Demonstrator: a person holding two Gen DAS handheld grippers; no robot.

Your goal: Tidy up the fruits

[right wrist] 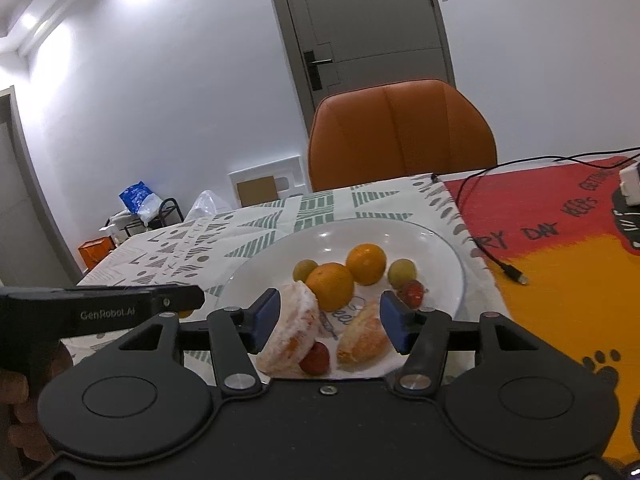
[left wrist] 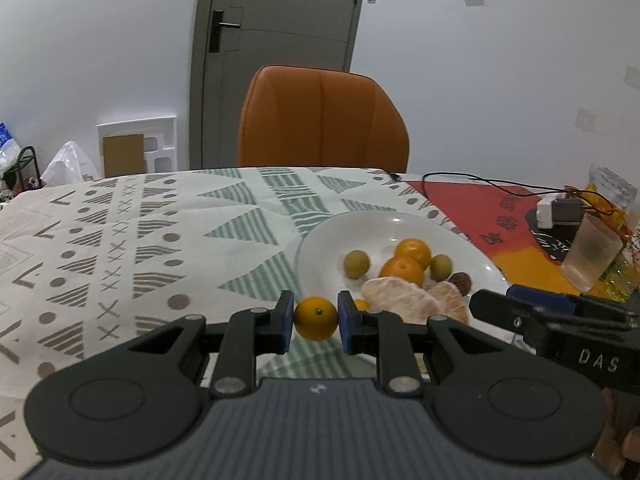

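My left gripper (left wrist: pixel 316 322) is shut on a small orange fruit (left wrist: pixel 316 318) and holds it just left of the white plate (left wrist: pixel 320 240). The plate (right wrist: pixel 440 248) holds two oranges (right wrist: pixel 366 263), two green fruits (right wrist: pixel 402 273), two peeled citrus pieces (right wrist: pixel 294 330), and red fruits (right wrist: pixel 412 293). My right gripper (right wrist: pixel 328 326) is open and hovers over the plate's near edge, with both peeled pieces between its fingers. The left gripper's side shows at the left of the right wrist view (right wrist: pixel 100 308).
An orange chair (left wrist: pixel 322 120) stands behind the table. A patterned tablecloth (left wrist: pixel 120 240) covers the table. A red and yellow mat (right wrist: pixel 560 248) lies at the right, with a black cable (right wrist: pixel 492 256), a white adapter (left wrist: pixel 554 210) and a frosted cup (left wrist: pixel 590 256).
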